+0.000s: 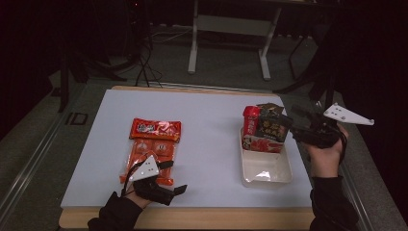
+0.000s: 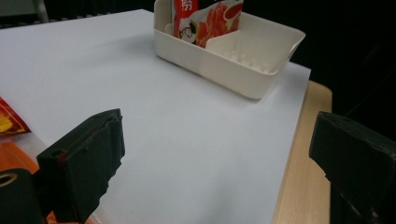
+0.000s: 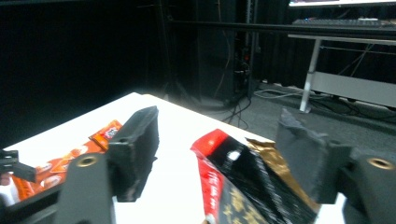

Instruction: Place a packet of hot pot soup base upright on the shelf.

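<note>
Your right gripper [image 1: 299, 126], jaws open, straddles black packet [image 1: 272, 126] standing in far end of cream tray [image 1: 267, 171]. Your left gripper [image 1: 179, 190], jaws open, empty, waits beside orange packets [image 1: 153, 144], likely next for tray.

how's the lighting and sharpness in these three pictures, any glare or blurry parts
High view: the white table top is lit while the room around it is nearly black, and glare shines on the floor of the cream bin. Left gripper view: the open left gripper is soft and close, the bin sharper. Right gripper view: the table is washed out and the red and black packet between the open jaws is blurred.
</note>
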### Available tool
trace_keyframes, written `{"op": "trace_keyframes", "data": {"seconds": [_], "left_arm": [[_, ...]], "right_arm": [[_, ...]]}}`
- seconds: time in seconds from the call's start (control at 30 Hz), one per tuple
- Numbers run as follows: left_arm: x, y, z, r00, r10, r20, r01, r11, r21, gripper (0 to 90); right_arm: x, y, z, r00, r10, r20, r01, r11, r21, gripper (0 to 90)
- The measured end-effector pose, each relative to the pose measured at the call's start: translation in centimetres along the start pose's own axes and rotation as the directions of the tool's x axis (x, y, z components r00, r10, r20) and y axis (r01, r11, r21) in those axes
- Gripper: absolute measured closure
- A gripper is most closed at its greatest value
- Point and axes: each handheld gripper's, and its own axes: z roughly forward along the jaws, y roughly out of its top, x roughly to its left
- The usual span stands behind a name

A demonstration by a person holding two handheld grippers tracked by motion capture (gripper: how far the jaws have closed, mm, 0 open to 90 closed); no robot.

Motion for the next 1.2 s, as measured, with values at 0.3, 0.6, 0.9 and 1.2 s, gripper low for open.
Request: {"op": "trace_keyframes", "data": {"seconds": [0.3,0.6,0.9,1.2], "left_arm": [[0.3,0.6,-0.8,0.9985,-0.044,0.034,0.045,0.9975,-0.053,4.4],[0.4,1.5,-2.0,0.996,-0.087,0.016,0.088,0.9955,-0.035,5.3],[1.0,2.3,-3.4,0.9954,-0.091,-0.031,0.09,0.9956,-0.027,4.8],[2.7,3.3,-5.7,0.9925,-0.082,-0.091,0.08,0.9965,-0.023,4.8]], "right_arm": [[2.5,-0.6,1.0,0.9985,0.026,-0.049,-0.025,1.0,0.013,13.0],[4.7,-2.2,1.3,0.9927,0.038,-0.114,-0.035,0.999,0.028,13.6],[6.5,-3.4,1.0,0.9893,-0.005,-0.146,0.013,0.999,0.05,16.9],[8.0,-5.2,0.5,0.9786,-0.019,-0.205,0.038,0.995,0.087,16.9]]}}
